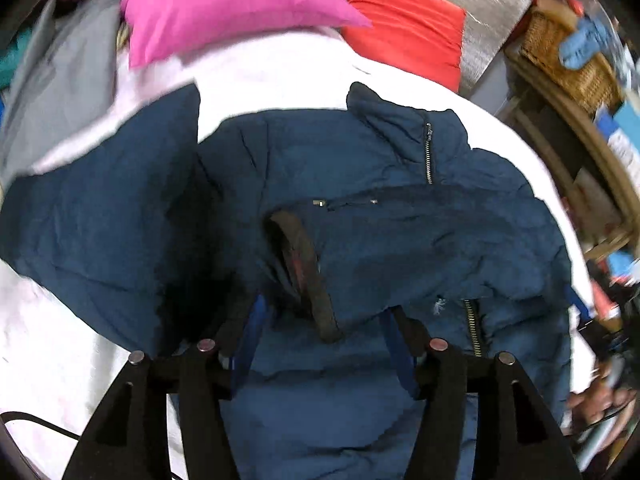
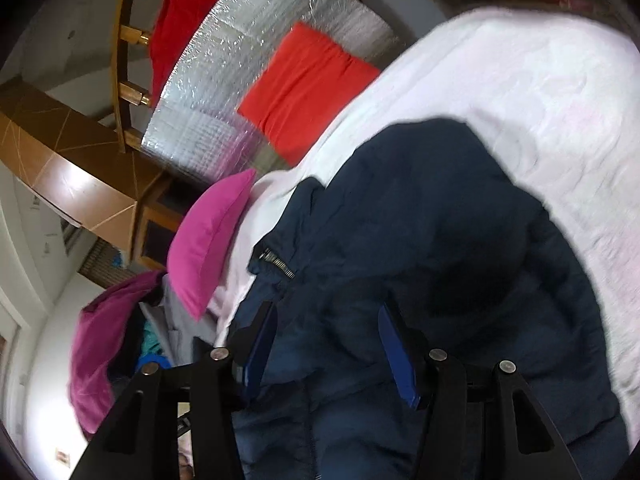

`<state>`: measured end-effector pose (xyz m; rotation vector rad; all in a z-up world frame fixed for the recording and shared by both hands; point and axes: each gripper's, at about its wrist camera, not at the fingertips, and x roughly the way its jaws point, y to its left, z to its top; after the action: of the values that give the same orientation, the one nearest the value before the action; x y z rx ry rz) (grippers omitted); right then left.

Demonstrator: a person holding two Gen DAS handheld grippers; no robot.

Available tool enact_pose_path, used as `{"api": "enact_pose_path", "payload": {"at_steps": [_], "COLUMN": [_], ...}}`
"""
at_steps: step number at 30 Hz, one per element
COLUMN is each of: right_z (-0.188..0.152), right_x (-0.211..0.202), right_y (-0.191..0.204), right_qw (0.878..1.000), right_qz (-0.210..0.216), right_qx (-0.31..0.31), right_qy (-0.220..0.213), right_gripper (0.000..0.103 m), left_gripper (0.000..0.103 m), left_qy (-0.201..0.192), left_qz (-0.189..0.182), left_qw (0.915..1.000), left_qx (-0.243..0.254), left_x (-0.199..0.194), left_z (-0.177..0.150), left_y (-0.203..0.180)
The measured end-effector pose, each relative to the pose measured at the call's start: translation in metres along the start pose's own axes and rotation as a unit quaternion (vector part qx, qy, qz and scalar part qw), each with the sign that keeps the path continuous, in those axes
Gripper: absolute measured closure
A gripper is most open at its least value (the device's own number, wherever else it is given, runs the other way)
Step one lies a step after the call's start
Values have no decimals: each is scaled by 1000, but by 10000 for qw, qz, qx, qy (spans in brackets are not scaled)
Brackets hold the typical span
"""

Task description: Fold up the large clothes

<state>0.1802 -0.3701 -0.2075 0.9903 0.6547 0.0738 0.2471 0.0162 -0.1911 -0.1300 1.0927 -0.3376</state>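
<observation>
Hovering over a navy jacket (image 1: 360, 216), the left gripper (image 1: 324, 336) points steeply down with its jaws about half open; nothing is pinched between the blue pads (image 1: 248, 328), and the cloth lies just under them. A dark-edged cuff (image 1: 304, 276) sits right ahead of the tips. The jacket is spread on a white sheet (image 1: 280, 76), collar and zipper (image 1: 429, 152) toward the far side, one sleeve flung left.

The right gripper (image 2: 328, 344) tilts less steeply and is rolled, so the room looks slanted. Its jaws also stand half open over the jacket (image 2: 440, 240); whether the pads (image 2: 396, 352) touch the cloth I cannot tell, but they clamp nothing. A pink pillow (image 2: 208, 240) and a red pillow (image 2: 308, 84) lie beyond.
</observation>
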Motion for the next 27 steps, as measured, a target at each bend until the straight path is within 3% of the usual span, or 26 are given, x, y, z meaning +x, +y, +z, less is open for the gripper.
{"api": "enact_pose_path", "payload": {"at_steps": [4, 7, 10, 12, 20, 27], "right_z": [-6, -11, -17, -19, -30, -23], "right_x": [6, 10, 16, 22, 47, 49], "right_y": [-10, -15, -15, -12, -11, -12], "right_qw": [9986, 9957, 9929, 9924, 9923, 9942], "right_qz": [267, 493, 648, 636, 409, 319], "right_qx": [382, 673, 833, 858, 924, 946], "right_qy": [241, 409, 543, 614, 710, 393], "right_gripper": [43, 35, 35, 35, 34, 34], "left_gripper": [42, 41, 35, 30, 28, 28], "left_qy": [245, 456, 503, 489, 786, 802], "left_qz": [-708, -1248, -1602, -1689, -1671, -2042], "left_qw": [9958, 9870, 9801, 9773, 9705, 9529], "left_qx": [-532, -904, -1057, -1182, -1550, -2094], "left_x": [1, 4, 2, 0, 16, 27], "left_z": [-4, -6, -9, -9, -12, -10], "left_y": [13, 21, 25, 28, 33, 37]}}
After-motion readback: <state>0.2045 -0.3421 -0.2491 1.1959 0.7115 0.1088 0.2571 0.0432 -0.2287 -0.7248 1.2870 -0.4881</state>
